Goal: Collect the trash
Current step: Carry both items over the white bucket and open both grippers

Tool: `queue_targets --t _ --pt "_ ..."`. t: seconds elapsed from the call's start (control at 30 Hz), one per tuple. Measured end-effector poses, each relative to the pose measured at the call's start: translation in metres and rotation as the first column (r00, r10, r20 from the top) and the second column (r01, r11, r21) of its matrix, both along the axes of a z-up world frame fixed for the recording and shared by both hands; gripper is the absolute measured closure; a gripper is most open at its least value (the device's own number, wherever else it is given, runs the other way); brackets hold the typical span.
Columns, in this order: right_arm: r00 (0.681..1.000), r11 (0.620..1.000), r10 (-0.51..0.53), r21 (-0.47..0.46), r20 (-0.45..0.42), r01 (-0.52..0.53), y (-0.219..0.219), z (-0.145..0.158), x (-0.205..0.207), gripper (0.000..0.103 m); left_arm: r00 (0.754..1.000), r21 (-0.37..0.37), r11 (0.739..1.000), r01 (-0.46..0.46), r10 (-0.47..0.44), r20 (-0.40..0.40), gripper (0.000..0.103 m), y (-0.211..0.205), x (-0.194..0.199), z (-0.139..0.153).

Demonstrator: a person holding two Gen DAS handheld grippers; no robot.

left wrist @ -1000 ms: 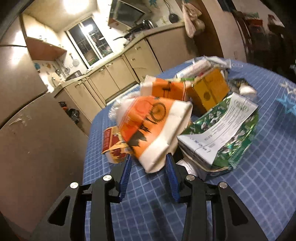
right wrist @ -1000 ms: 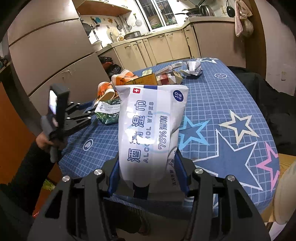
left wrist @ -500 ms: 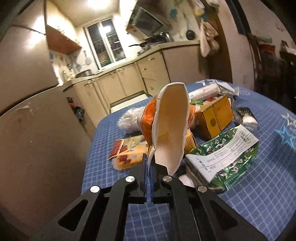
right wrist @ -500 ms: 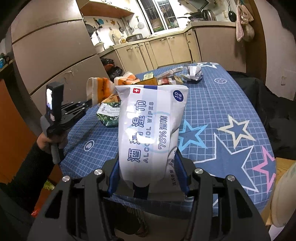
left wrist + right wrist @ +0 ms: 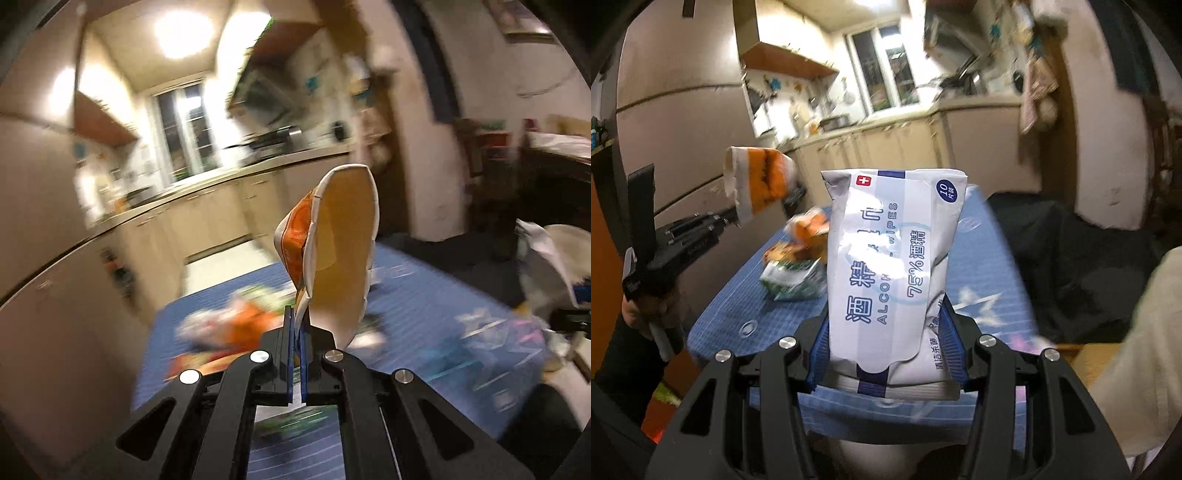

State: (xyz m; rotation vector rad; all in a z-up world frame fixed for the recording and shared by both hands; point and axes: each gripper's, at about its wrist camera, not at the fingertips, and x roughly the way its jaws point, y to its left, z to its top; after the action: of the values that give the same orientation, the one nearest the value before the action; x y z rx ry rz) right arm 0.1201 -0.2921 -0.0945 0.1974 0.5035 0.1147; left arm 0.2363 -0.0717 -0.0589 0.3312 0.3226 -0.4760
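My left gripper [image 5: 295, 334] is shut on the lower edge of an orange and white wrapper [image 5: 336, 254], held up well above the blue table [image 5: 424, 314]. From the right wrist view the same wrapper [image 5: 759, 181] hangs in the air at the left, above the left gripper [image 5: 729, 221] and the hand that holds it. My right gripper [image 5: 886, 350] is shut on a white pack of alcohol wipes [image 5: 890, 258], which stands upright between the blue pads. Blurred trash stays on the table: an orange wrapper [image 5: 809, 230] and a green packet [image 5: 792, 278].
The blue star-patterned tablecloth [image 5: 979, 266] ends at a near edge below the right gripper. Kitchen cabinets [image 5: 886, 147] and a tall fridge [image 5: 683, 129] stand behind. A dark chair or cloth [image 5: 1071, 266] is at the right of the table. A pale sleeve [image 5: 1145, 350] shows at far right.
The left gripper shut on the orange and white wrapper and lifted it off the table, swinging up and to the right. The right gripper rose with the wipes pack still held.
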Motion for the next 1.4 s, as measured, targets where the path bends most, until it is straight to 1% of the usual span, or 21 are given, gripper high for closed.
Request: queue_targets --t 0.07,0.1,0.13,0.2,0.23,0.3,0.33,0.4,0.47,0.5,0.53,0.6,0.7,0.77,0.87,0.93,1.0,1.17,1.27,1.4 --pt "0.999 0.999 -0.048 -0.024 0.026 0.048 -0.013 0.009 -0.015 0.054 0.996 -0.014 0.996 0.089 -0.090 -0.013 0.099 -0.031 -0.008 0.001" --pt "0.996 0.996 -0.084 -0.039 0.042 0.085 -0.023 0.015 -0.026 0.054 0.989 -0.021 0.989 0.146 -0.147 -0.020 0.099 -0.054 -0.014 0.001" --pt "0.992 0.992 -0.114 -0.052 0.052 0.116 -0.032 0.019 -0.035 0.054 0.983 -0.024 0.983 0.181 -0.182 -0.024 0.099 -0.070 -0.016 0.002" --pt "0.981 0.980 -0.178 -0.079 0.071 0.184 -0.051 0.028 -0.052 0.054 0.957 -0.038 0.958 0.285 -0.286 -0.038 0.099 -0.115 -0.026 0.004" --pt "0.975 0.973 -0.208 -0.090 0.080 0.215 -0.060 0.032 -0.060 0.054 0.945 -0.046 0.946 0.322 -0.324 -0.046 0.099 -0.133 -0.028 0.004" --pt "0.957 0.953 -0.272 -0.112 0.100 0.282 -0.080 0.039 -0.077 0.054 0.904 -0.056 0.907 0.418 -0.421 -0.071 0.099 -0.179 -0.038 0.003" --pt "0.942 0.937 -0.315 -0.124 0.114 0.328 -0.094 0.044 -0.088 0.054 0.887 -0.054 0.891 0.452 -0.455 -0.077 0.099 -0.197 -0.043 0.002" --pt "0.909 0.899 -0.397 -0.145 0.125 0.412 -0.122 0.048 -0.106 0.054 0.834 -0.058 0.840 0.539 -0.542 -0.104 0.099 -0.242 -0.055 0.001" --pt "0.881 0.869 -0.458 -0.150 0.118 0.472 -0.147 0.047 -0.117 0.054 0.789 -0.059 0.798 0.600 -0.602 -0.124 0.099 -0.283 -0.067 -0.002" --pt "0.870 0.857 -0.481 -0.150 0.112 0.493 -0.158 0.044 -0.120 0.054 0.778 -0.056 0.787 0.614 -0.616 -0.126 0.099 -0.296 -0.071 -0.005" --pt "0.853 0.839 -0.512 -0.151 0.103 0.522 -0.172 0.041 -0.125 0.054 0.758 -0.048 0.768 0.639 -0.639 -0.130 0.099 -0.317 -0.077 -0.007" --pt "0.821 0.805 -0.564 -0.161 0.089 0.571 -0.193 0.035 -0.134 0.054 0.726 -0.044 0.738 0.673 -0.671 -0.153 0.099 -0.353 -0.085 -0.013" --pt "0.788 0.772 -0.613 -0.165 0.067 0.614 -0.219 0.024 -0.146 0.054 0.692 -0.043 0.710 0.702 -0.696 -0.190 0.099 -0.393 -0.093 -0.026" --pt "0.776 0.763 -0.630 -0.155 0.041 0.628 -0.237 0.016 -0.150 0.054 0.676 -0.047 0.700 0.712 -0.703 -0.221 0.099 -0.412 -0.093 -0.031" --pt "0.770 0.761 -0.638 -0.143 0.013 0.633 -0.258 0.010 -0.160 0.054 0.655 -0.058 0.690 0.722 -0.708 -0.264 0.099 -0.427 -0.092 -0.038" --pt "0.771 0.762 -0.637 -0.151 0.007 0.630 -0.263 0.009 -0.160 0.054 0.649 -0.052 0.687 0.725 -0.707 -0.282 0.099 -0.433 -0.092 -0.044" --pt "0.781 0.774 -0.624 -0.138 0.000 0.618 -0.267 0.009 -0.158 0.054 0.642 -0.055 0.686 0.726 -0.703 -0.305 0.099 -0.440 -0.088 -0.050" --pt "0.796 0.792 -0.605 -0.122 -0.023 0.598 -0.274 0.005 -0.155 0.054 0.643 -0.053 0.697 0.715 -0.685 -0.342 0.099 -0.444 -0.075 -0.060" --pt "0.807 0.807 -0.589 -0.093 -0.050 0.583 -0.277 0.000 -0.152 0.054 0.646 -0.038 0.700 0.713 -0.676 -0.355 0.099 -0.444 -0.076 -0.066" --pt "0.814 0.817 -0.576 -0.094 -0.070 0.570 -0.277 -0.002 -0.145 0.054 0.647 -0.032 0.703 0.710 -0.670 -0.364 0.099 -0.440 -0.075 -0.070"
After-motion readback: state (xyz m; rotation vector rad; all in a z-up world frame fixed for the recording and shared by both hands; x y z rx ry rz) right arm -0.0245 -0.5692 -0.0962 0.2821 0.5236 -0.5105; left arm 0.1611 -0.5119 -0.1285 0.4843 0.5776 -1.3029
